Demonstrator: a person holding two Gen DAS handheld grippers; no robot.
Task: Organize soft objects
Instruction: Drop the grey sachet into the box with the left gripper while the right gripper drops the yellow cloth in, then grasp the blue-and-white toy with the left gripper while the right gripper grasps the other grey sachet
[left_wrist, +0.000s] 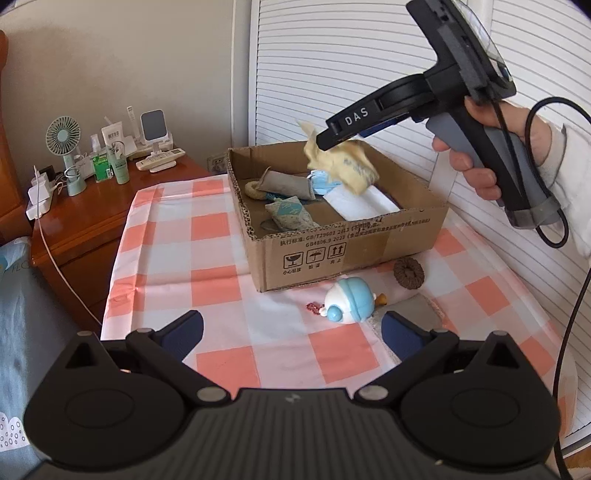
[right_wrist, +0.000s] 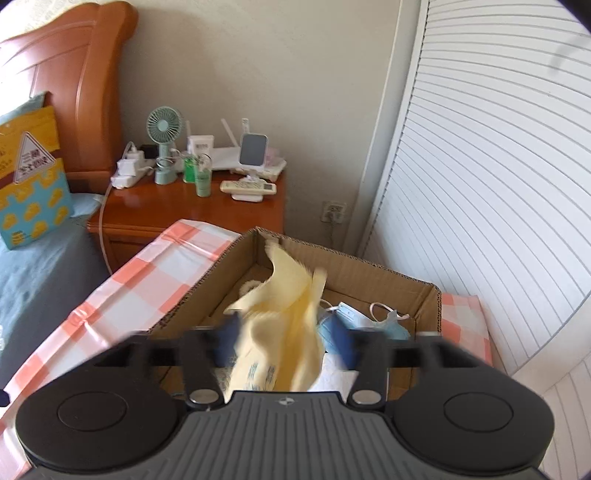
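Clearly the right gripper (right_wrist: 286, 345) hangs above the cardboard box (left_wrist: 332, 247) so that whatever leaves it lands inside: its jaws stand wide, and the yellow cloth (right_wrist: 280, 325) sits loose between them, blurred, with no pad pressing on it, directly over the box's open top. In the box already lie a grey pouch (left_wrist: 284, 182), a patterned pouch (left_wrist: 290, 216), a blue face mask (left_wrist: 323, 182) and a white folded sheet (left_wrist: 360, 203), which suggests the box is the collecting place. The left gripper (left_wrist: 291, 336) is spread wide and empty, held low over the checked tablecloth (left_wrist: 221, 280) and aimed toward the things not yet sorted: a blue and white toy (left_wrist: 351, 301), a brown ring (left_wrist: 409, 272) close to the box front, and a grey cloth (left_wrist: 415, 308) by its right finger. That puts it well placed, by the look of it, for the next pickup.
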